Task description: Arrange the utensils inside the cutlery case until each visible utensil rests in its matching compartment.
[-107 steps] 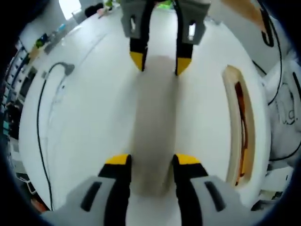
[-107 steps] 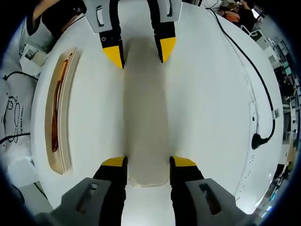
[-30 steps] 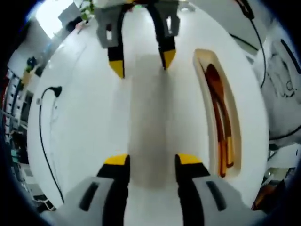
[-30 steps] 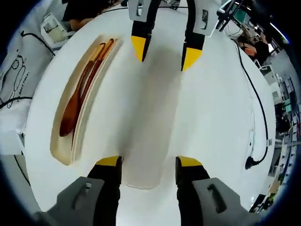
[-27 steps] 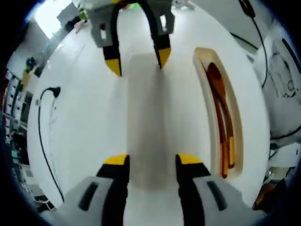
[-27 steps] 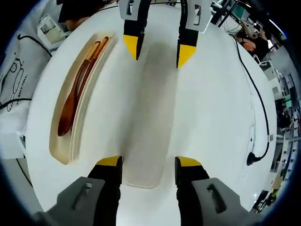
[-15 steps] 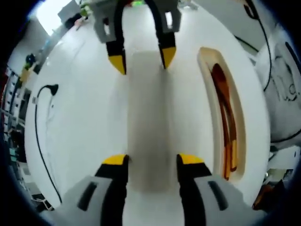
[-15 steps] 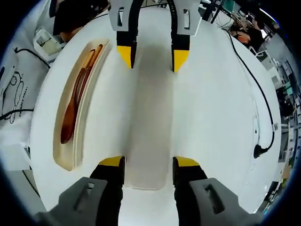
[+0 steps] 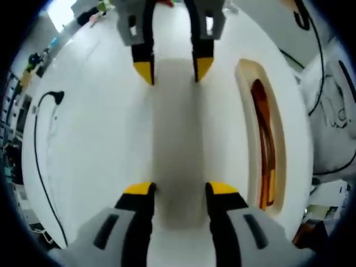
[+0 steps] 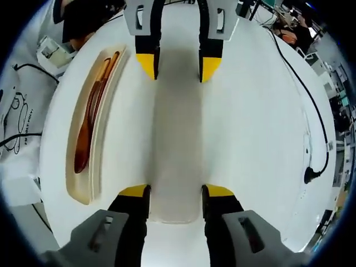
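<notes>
A long white lid [image 9: 173, 133] stretches between my two grippers, which face each other over the white table. In the left gripper view my left gripper [image 9: 173, 189] is shut on its near end and the right gripper [image 9: 172, 69] grips the far end. The right gripper view mirrors this: right gripper [image 10: 175, 192] near, left gripper [image 10: 177, 64] far, lid [image 10: 178, 139] between. The pale wooden cutlery case [image 9: 245, 111] lies alongside, holding brown and orange utensils [image 9: 266, 133] close together. In the right gripper view the case [image 10: 104, 150] lies left, with the utensils [image 10: 89, 125] lengthwise inside.
A black cable [image 9: 40, 117] with a plug runs across the table on the side away from the case; its plug [image 10: 308, 175] lies near the table edge. White bags and cords [image 10: 16, 128] lie beyond the case. A person's dark sleeve [image 10: 83, 16] is near the far end.
Both views have rolled and shifted slightly, so lid and case now run straighter up the pictures. The lid stays held at both ends; the utensils have not moved in the case.
</notes>
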